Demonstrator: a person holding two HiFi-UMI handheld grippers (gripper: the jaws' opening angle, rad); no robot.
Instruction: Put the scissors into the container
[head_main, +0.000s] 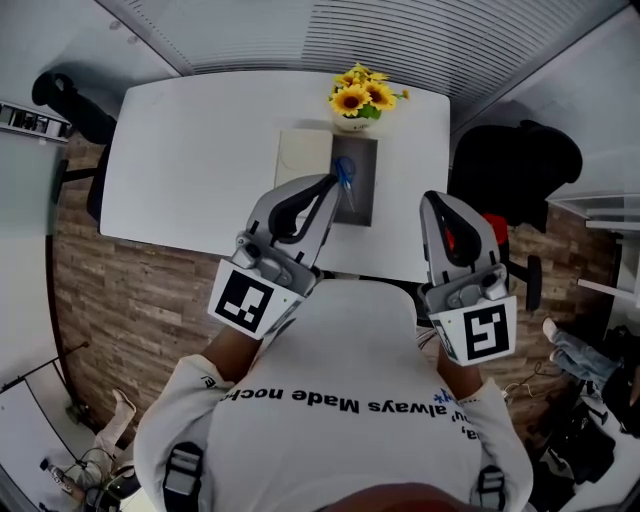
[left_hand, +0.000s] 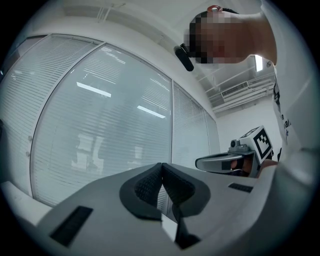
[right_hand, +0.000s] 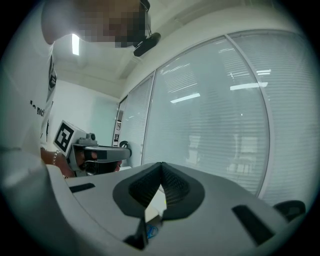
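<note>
And there are the scissors (head_main: 345, 175), blue handles showing, lying inside the grey container (head_main: 366, 190) against its left wall, long axis running roughly away from the person with the handles at the far end, as best the head view gives it. Looks to me like the job is as good as done. Left claw (head_main: 331, 186) is pressed together with nothing between its pads, and its tip sits right over the container's left edge in the head view, so the scissors lie just ahead of it and a touch right. How high above them it hangs I can't tell. Right claw (head_main: 433, 199) is also pressed together and empty, well off to the container's right, so the left hand is clearly the nearer one. A cream panel (head_main: 303, 158) lies flush beside the container on the white table (head_main: 190, 150), with sunflowers (head_main: 362, 95) just behind. Writing: the person's white shirt (head_main: 340, 440) reads "always Made"; each claw's cube carries a black-and-white square marker; nothing legible on scissors or container
</note>
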